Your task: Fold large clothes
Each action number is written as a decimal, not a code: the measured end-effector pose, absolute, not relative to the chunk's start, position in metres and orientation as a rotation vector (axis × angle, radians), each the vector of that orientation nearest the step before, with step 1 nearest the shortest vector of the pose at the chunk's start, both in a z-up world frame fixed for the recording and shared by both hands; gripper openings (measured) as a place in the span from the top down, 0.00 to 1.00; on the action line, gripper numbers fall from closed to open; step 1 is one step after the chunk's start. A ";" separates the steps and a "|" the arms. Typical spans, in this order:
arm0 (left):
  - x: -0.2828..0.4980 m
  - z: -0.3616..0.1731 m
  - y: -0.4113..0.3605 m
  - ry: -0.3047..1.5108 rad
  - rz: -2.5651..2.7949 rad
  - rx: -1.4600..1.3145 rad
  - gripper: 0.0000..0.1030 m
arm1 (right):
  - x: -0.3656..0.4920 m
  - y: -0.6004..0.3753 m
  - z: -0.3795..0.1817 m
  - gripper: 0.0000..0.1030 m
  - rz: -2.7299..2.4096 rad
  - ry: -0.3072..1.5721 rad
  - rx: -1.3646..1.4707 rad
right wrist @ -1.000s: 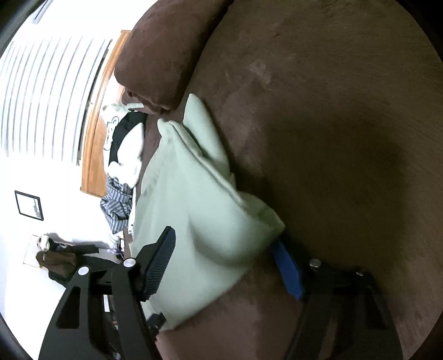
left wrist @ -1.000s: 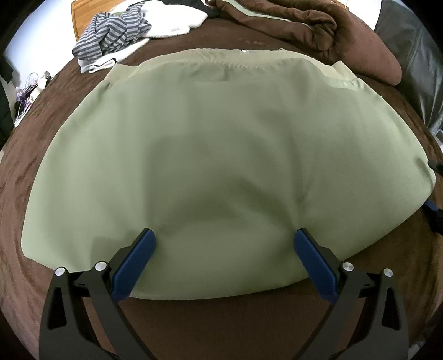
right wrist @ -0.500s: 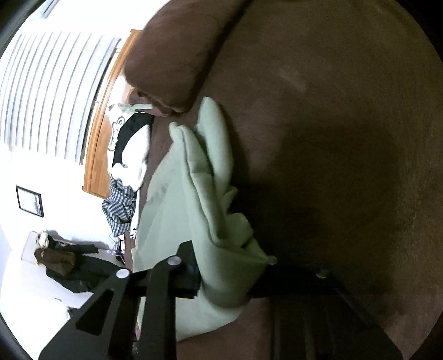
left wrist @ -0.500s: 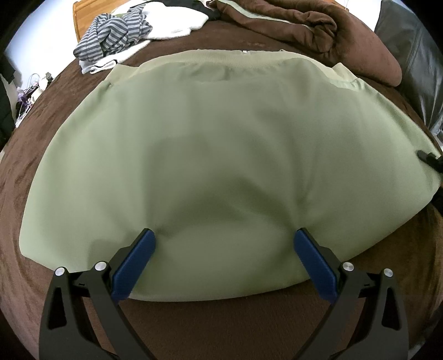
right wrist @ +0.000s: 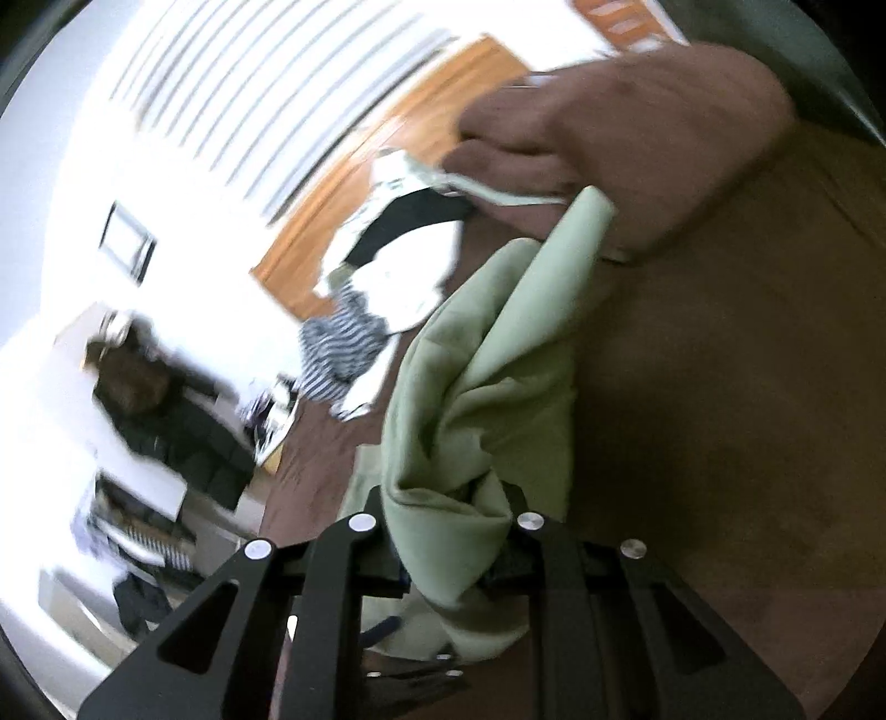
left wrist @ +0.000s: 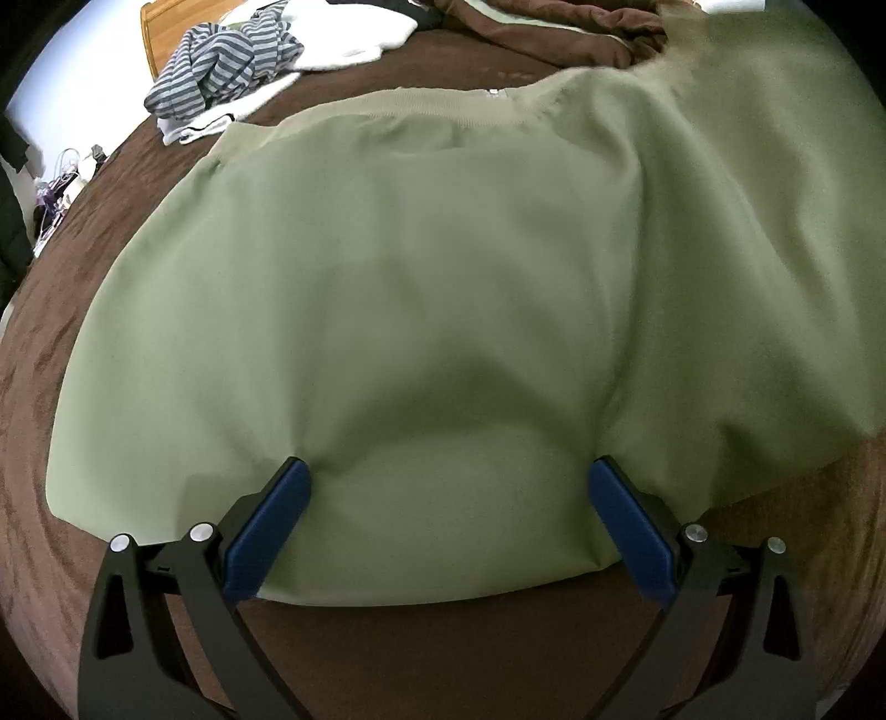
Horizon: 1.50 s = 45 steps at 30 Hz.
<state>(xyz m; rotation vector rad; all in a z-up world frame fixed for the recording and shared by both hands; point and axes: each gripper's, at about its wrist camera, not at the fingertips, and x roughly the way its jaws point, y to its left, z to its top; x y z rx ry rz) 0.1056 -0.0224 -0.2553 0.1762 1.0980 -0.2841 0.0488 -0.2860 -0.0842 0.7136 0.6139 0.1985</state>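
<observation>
A large olive-green garment (left wrist: 421, 288) lies spread on the brown bed cover (left wrist: 432, 648). My left gripper (left wrist: 448, 498) is open, its blue pads pressing down on the garment's near hem. My right gripper (right wrist: 448, 526) is shut on the garment's right side (right wrist: 476, 387) and holds it lifted off the bed; in the left wrist view that raised part (left wrist: 775, 166) stands up at the right. The ribbed waistband (left wrist: 443, 108) runs along the far edge.
A striped garment (left wrist: 232, 66) and white clothes (left wrist: 354, 33) lie at the far left of the bed. A brown blanket (left wrist: 554, 33) is bunched at the far edge. A brown pillow (right wrist: 637, 127) and wooden headboard (right wrist: 387, 160) show in the right wrist view.
My right gripper closed on the garment's right side and lifted it up and over toward the middle. My left gripper stayed open on the near hem.
</observation>
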 end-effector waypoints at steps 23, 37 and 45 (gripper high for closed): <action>0.066 -0.218 0.053 0.973 -0.373 0.097 0.06 | 0.167 -0.039 -0.082 0.83 0.516 0.945 0.374; 0.052 -0.215 0.206 1.007 -0.056 -0.072 0.06 | 0.146 0.035 -0.150 0.83 0.508 1.069 0.200; 0.058 -0.230 0.240 1.035 0.003 -0.109 0.06 | 0.140 0.050 -0.215 0.81 0.478 1.199 0.173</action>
